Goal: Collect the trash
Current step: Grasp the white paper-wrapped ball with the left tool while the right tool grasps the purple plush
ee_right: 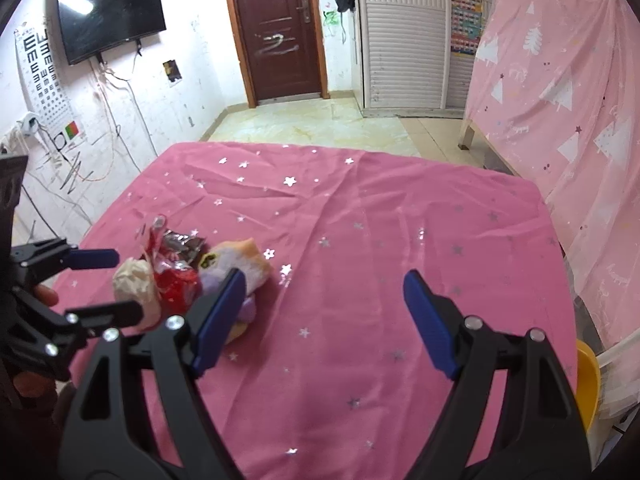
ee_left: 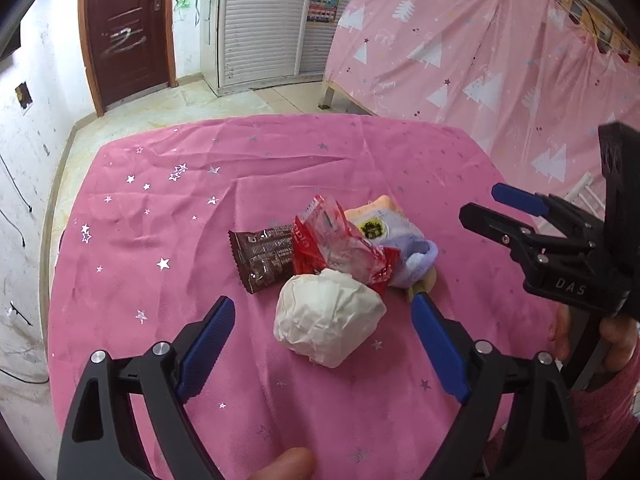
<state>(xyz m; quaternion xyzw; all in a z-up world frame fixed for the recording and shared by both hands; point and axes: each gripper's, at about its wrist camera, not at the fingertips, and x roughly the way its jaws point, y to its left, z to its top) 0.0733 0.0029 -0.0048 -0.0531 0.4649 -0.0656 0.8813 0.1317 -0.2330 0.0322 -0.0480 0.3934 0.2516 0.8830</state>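
Trash pile sits near the middle of the worktop point(ee_left: 160, 240), which is covered in pink cloth with silver stars. Crumpled white paper ball point(ee_left: 326, 316) is nearest the left camera and lies between the spread blue fingers of the left gripper point(ee_left: 322, 308); pads point(ee_left: 208, 340) stand clear of it, nothing grasped, jaws wide. Behind the ball and touching it: red and clear plastic wrapper point(ee_left: 340, 246) with white lettering, not readable. Left of that, brown snack wrapper point(ee_left: 262, 256), printed text too small to read. Right of the red wrapper, a purple-and-orange soft pack point(ee_left: 394, 248) with a round yellow-black label, writing illegible.

Right gripper point(ee_right: 324, 292) hovers over bare cloth to the right of the pile, jaws spread, empty; its left finger overlaps the purple pack in the right wrist view, contact cannot be told. In the left wrist view its black body shows "DAS" in raised letters, with a hand point(ee_left: 616, 340) under it. A fingertip point(ee_left: 288, 464) shows at the bottom edge.

Around: brown door point(ee_right: 276, 32) with a white scribble, wall TV point(ee_right: 110, 12), eye chart point(ee_right: 44, 76) of E-shapes, white slatted cabinet point(ee_right: 404, 40), colourful poster point(ee_right: 466, 24), pink curtain point(ee_left: 500, 72) printed with white trees, and a yellow object point(ee_right: 588, 380) at the worktop's right edge.
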